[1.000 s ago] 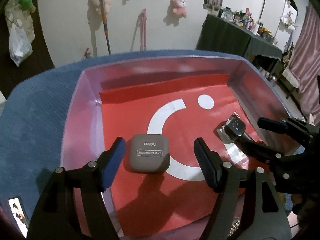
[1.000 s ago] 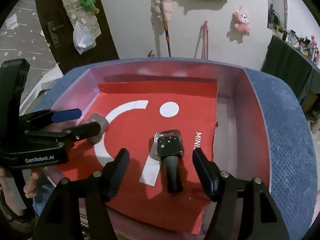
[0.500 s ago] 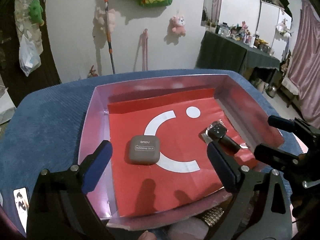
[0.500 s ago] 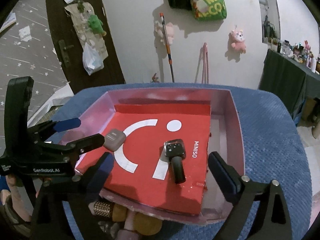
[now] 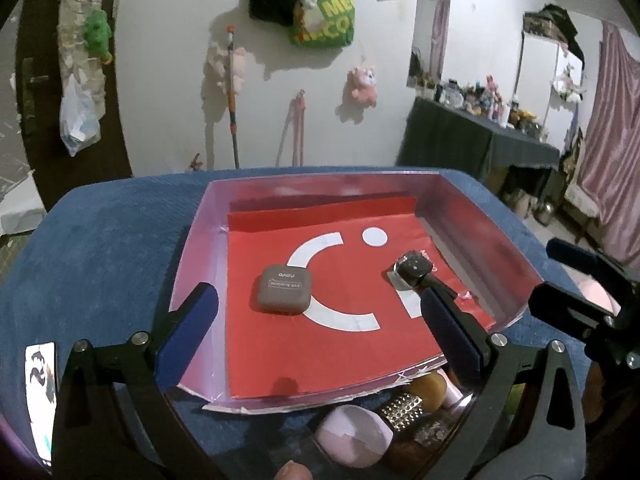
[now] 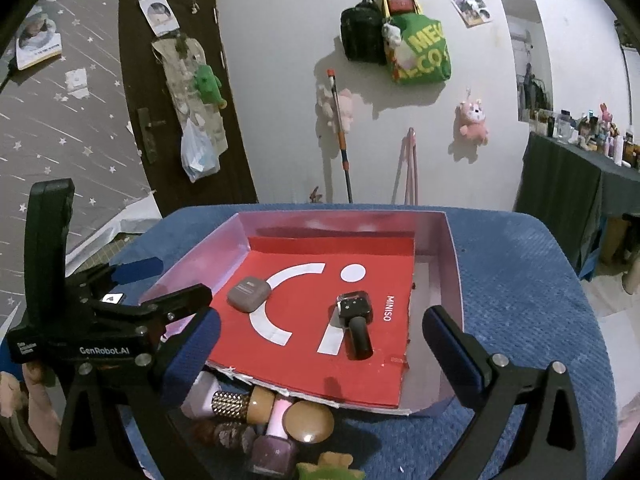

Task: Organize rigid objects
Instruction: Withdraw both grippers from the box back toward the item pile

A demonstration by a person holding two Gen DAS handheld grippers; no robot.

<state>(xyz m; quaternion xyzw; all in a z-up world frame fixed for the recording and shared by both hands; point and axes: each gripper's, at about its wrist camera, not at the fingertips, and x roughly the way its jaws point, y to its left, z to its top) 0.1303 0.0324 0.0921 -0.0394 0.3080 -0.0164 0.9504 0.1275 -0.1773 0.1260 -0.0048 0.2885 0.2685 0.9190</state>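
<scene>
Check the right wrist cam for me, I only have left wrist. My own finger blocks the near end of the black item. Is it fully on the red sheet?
Observer: Yes. The black item lies whole on the red sheet, its round end short of the sheet's near edge.
Operator: Right gripper carrying anything?
Observer: No. The right gripper is open, with nothing between its fingers.
Operator: Anything I'm missing in the pile in front of the box?
Observer: A purple nail polish bottle lies at the near side of the pile.
</scene>
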